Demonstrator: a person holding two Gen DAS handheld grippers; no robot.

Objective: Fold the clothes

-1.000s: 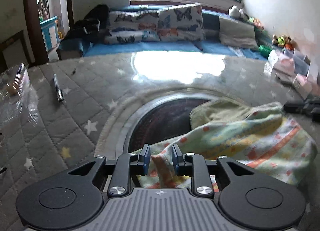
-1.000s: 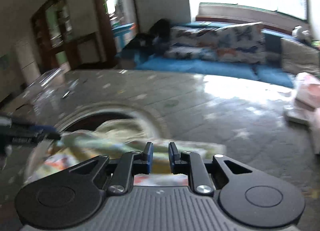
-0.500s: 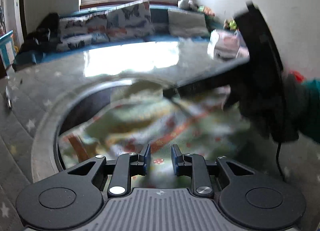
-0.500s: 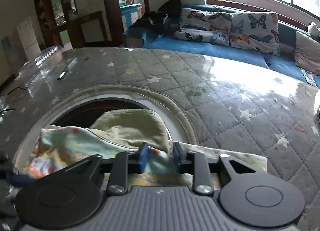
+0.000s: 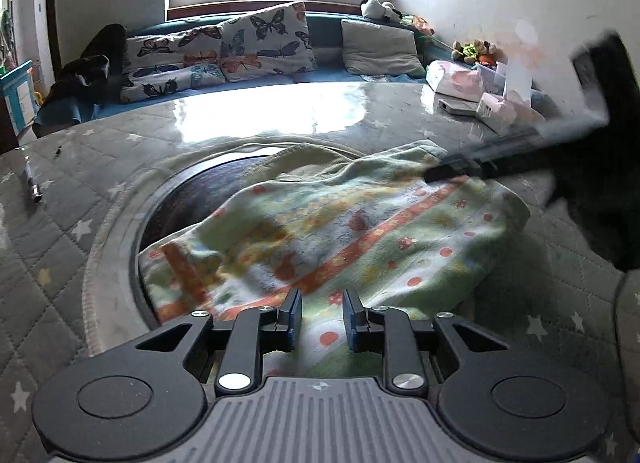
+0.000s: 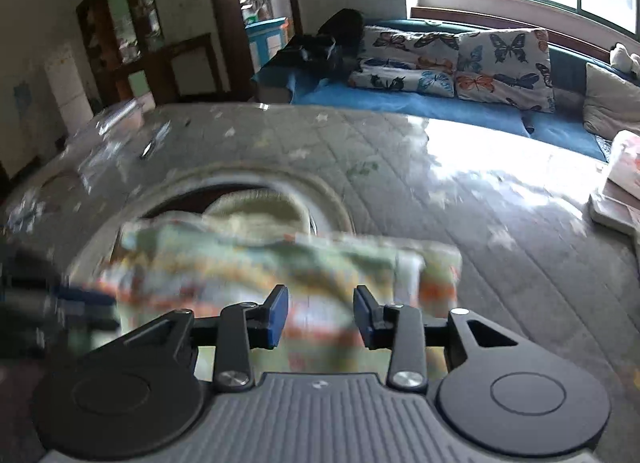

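A colourful patterned cloth [image 5: 344,231], green with orange stripes and dots, lies folded over on the quilted grey table, partly over a dark round opening [image 5: 208,191]. A plain beige cloth [image 5: 304,161] lies under its far edge. My left gripper [image 5: 319,319] is open just above the cloth's near edge, nothing between its jaws. My right gripper [image 6: 320,315] is open wider above the same cloth [image 6: 256,263], which is blurred there. The right gripper also shows blurred at the right of the left wrist view [image 5: 520,159].
A pen [image 5: 32,183] lies at the table's left. Boxes and pink packets [image 5: 480,99] stand at the far right. A clear plastic container [image 6: 116,119] sits far left. A sofa with butterfly cushions [image 5: 240,47] lies beyond the table.
Both grippers let go of the cloth: the left one held a fold a second ago, the right one half a second ago. Both now stand open. The cloth lies spread lower on the table.
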